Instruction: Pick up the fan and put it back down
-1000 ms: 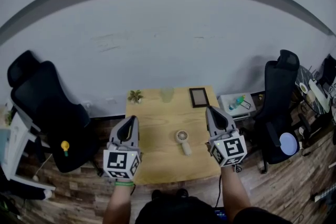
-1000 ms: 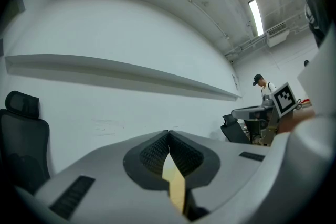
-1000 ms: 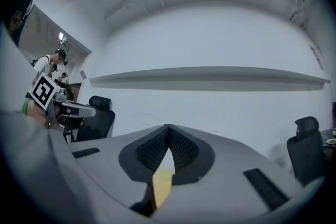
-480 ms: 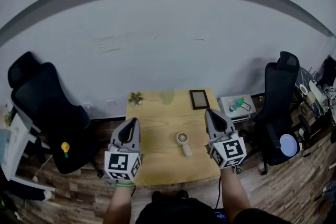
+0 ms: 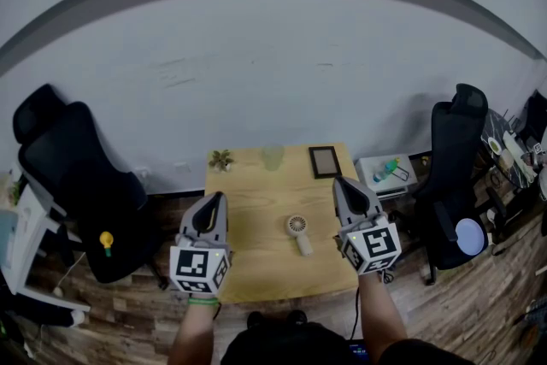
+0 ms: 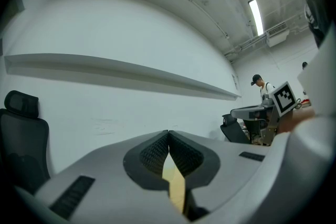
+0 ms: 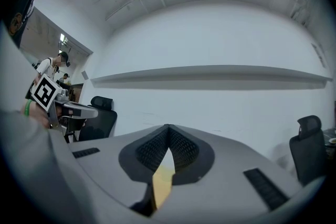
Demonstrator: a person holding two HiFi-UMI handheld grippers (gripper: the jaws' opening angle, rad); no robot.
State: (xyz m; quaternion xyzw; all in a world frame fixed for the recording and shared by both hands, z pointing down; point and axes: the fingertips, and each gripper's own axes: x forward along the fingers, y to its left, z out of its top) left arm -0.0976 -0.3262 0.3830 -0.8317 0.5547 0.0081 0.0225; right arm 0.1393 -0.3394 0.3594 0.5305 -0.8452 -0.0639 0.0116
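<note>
Fan (image 5: 297,232) on table (image 5: 256,262), clear of edges; left gripper (image 5: 217,197), right gripper (image 5: 340,182) flanking, fingers closed, empty.

Bright, even indoor light, no hard shadows. Head view: strong fisheye, the white wall (image 5: 273,55) bows into an arc and the corners stretch. The table (image 5: 256,184) is sharp and well lit, the floor (image 5: 137,312) darker toward the lower edges. Left gripper view: ceiling light strip (image 6: 255,16) at upper right with slight glare, black vignette round the frame, heaviest at right. Right gripper view: same round dark border, dim upper left. Left gripper (image 6: 168,134) and right gripper (image 7: 168,127) sit close to the lens, soft. Far background is small and slightly blurry.
</note>
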